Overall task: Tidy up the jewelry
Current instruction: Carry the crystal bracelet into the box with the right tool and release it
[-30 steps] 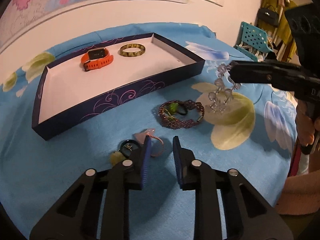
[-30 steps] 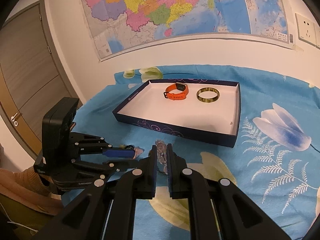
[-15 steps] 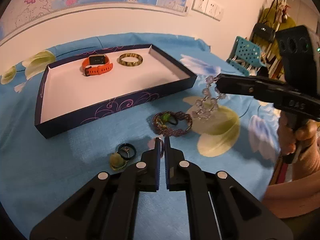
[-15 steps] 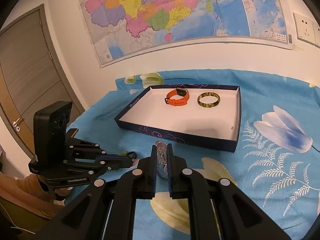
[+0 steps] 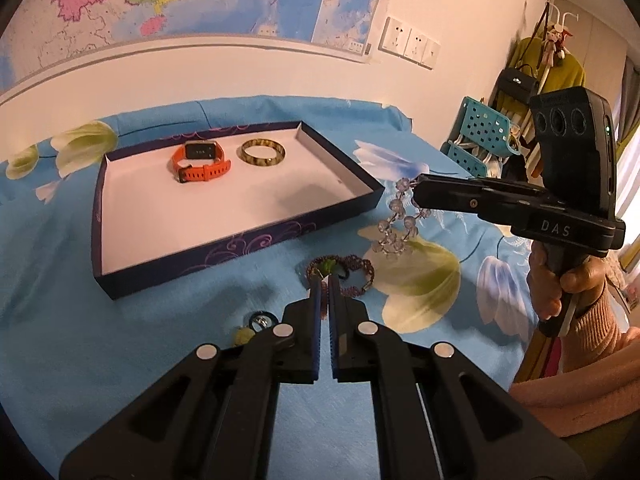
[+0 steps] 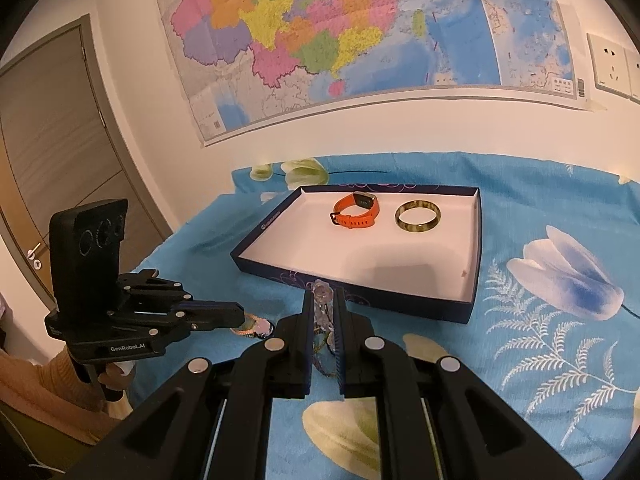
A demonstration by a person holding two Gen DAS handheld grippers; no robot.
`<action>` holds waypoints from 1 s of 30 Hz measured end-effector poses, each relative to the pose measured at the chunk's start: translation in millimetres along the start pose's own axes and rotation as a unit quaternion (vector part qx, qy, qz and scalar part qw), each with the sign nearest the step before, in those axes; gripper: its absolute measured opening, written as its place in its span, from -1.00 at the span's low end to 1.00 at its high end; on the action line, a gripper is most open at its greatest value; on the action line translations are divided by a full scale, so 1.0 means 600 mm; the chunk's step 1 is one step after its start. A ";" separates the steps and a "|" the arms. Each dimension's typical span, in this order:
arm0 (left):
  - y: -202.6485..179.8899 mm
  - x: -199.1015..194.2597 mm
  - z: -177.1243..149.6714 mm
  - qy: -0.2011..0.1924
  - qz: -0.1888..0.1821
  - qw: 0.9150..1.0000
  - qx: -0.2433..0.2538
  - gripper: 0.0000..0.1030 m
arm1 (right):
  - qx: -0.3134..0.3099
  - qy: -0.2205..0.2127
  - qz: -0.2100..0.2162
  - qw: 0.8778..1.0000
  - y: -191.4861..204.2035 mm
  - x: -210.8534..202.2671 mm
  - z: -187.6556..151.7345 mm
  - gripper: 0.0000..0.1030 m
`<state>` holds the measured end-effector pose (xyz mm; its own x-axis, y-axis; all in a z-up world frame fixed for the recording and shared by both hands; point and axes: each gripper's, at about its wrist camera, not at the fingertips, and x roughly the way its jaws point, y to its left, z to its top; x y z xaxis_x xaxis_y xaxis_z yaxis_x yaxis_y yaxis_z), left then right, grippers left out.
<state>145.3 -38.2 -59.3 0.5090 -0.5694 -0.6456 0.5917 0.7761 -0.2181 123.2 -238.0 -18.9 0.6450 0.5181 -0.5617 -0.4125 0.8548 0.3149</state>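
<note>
My left gripper is shut on a pink corded bracelet, which hangs from its tip just above the blue cloth; in the left wrist view the fingers hide it. My right gripper is shut on a clear crystal bead bracelet, which dangles from its tip beside the right corner of the box. The navy box with a white floor holds an orange watch and a green-brown bangle. A purple woven bracelet lies beyond my left fingertips.
A black ring and a yellow-green piece lie on the floral cloth, left of my left fingers. A wall with a map rises behind the box. A teal chair stands at the right, a door at the left.
My left gripper closed on the pink bracelet and lifted it off the cloth. The right gripper kept its hold on the crystal bracelet.
</note>
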 end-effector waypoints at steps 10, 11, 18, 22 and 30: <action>0.019 -0.010 0.037 -0.020 0.021 1.000 0.004 -0.93 | -0.011 -0.015 -0.008 1.000 -0.003 0.005 0.032 -0.85; 0.021 -0.010 0.040 -0.022 0.023 0.999 0.005 -0.93 | -0.011 -0.015 -0.009 1.000 -0.004 0.007 0.035 -0.85; 0.040 -0.005 0.068 -0.028 0.035 0.999 0.006 -0.93 | -0.011 -0.020 -0.015 1.000 -0.016 0.025 0.059 -0.85; 0.050 0.001 0.080 -0.030 0.044 0.999 0.009 -0.93 | -0.005 -0.022 -0.024 0.999 -0.028 0.038 0.074 -0.85; 0.067 0.021 0.099 -0.025 0.052 0.998 0.013 -0.93 | 0.009 -0.019 -0.042 0.999 -0.057 0.068 0.095 -0.85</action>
<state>212.7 -30.3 -32.9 0.5988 -0.4986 -0.6268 0.5495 0.8251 -0.1314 200.4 -244.5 -9.2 0.7007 0.4444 -0.5581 -0.3441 0.8958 0.2813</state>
